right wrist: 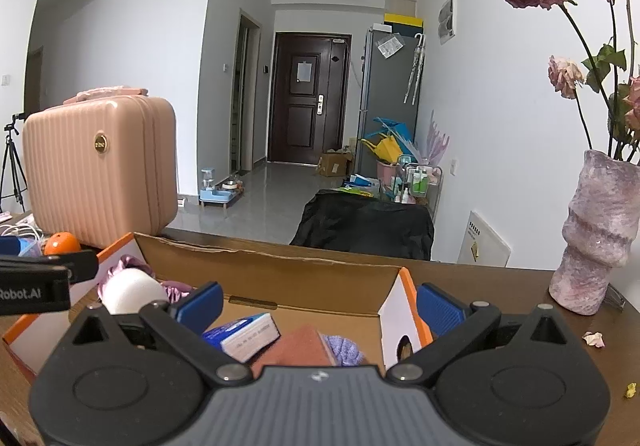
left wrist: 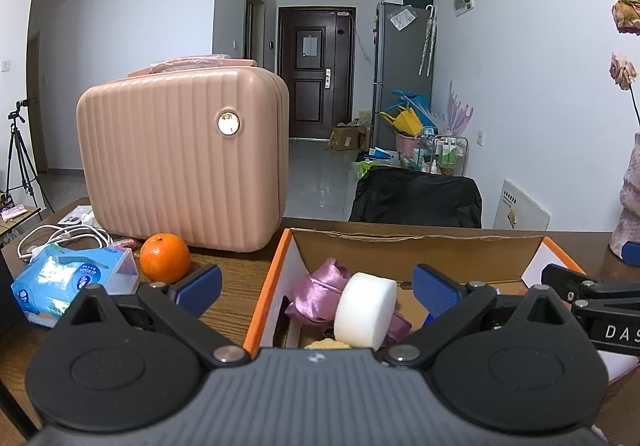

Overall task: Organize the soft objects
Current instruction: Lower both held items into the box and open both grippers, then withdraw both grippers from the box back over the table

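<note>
Both claws hang spread wide with nothing between their blue pads. Left gripper (left wrist: 316, 292) straddles the left wall of the cardboard box (left wrist: 400, 242): one pad is outside over the table at 9 o'clock, the other inside the box at 3 o'clock. Right gripper (right wrist: 320, 310) straddles the box's right end wall the same way, one pad inside, one outside above the wooden table (right wrist: 500, 278).

Soft things already lie in the box. Nearest the left claw, at its 12 o'clock, a white foam round (left wrist: 364, 310) leans on a purple satin scrunchie (left wrist: 320, 284), with something tan just under the round's lower edge; I cannot tell what it is. Nearest the right claw sit a pink sponge-like pad (right wrist: 298, 346), a lilac fluffy piece (right wrist: 344, 352) and a small blue and white packet (right wrist: 248, 334). From this I judge the sorting well along, perhaps with both loads let go.

Outside the box, at the left claw's 10 o'clock, a blue tissue pack (left wrist: 68, 278) lies by a white cable; being soft, it may be what is left. An orange (left wrist: 165, 258) sits just beyond, touching neither.

For room: the box walls stand up right between each claw's pads, so lifting straight up looks safer than swinging sideways. A pink case (left wrist: 184, 153) blocks the far left at 11 o'clock. A tall vase (right wrist: 596, 230) of dried roses stands at the right claw's 2 o'clock, near the table's far edge and easy to tip.
</note>
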The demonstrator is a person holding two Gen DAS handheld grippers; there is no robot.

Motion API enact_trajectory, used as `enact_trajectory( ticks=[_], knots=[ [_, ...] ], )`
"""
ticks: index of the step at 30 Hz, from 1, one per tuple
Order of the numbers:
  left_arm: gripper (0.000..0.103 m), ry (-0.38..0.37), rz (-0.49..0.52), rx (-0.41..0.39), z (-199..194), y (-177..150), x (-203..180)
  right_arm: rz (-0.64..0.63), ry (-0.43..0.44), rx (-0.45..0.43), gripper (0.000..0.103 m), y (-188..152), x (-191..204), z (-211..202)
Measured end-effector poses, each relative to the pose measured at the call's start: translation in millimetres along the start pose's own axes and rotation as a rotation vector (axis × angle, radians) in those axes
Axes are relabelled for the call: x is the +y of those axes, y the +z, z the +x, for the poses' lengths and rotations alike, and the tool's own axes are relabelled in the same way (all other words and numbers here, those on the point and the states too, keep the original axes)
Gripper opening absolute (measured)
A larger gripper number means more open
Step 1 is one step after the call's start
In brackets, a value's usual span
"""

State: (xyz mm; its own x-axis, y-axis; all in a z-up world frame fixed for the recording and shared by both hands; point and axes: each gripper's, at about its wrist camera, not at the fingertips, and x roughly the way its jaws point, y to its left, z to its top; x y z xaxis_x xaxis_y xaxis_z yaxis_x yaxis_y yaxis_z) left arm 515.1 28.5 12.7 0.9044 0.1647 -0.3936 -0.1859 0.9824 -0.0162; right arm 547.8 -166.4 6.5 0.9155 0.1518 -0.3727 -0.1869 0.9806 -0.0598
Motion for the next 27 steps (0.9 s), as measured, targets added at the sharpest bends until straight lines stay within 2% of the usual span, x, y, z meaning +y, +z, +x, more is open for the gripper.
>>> enact_trajectory(
  ticks=[17,27],
  knots=[
    [0.103,-0.018,-0.002,-0.037,-34.2,-9.6,0.3,0.013,-0.029,-0.032,0.103,-8.4,-13.8,-41.9],
    [0.103,-0.003,0.001,-0.061,-56.2,-21.2,8.4,0.036,-0.016,-0.060,0.103,-20.9,-18.8,-71.2]
  ],
)
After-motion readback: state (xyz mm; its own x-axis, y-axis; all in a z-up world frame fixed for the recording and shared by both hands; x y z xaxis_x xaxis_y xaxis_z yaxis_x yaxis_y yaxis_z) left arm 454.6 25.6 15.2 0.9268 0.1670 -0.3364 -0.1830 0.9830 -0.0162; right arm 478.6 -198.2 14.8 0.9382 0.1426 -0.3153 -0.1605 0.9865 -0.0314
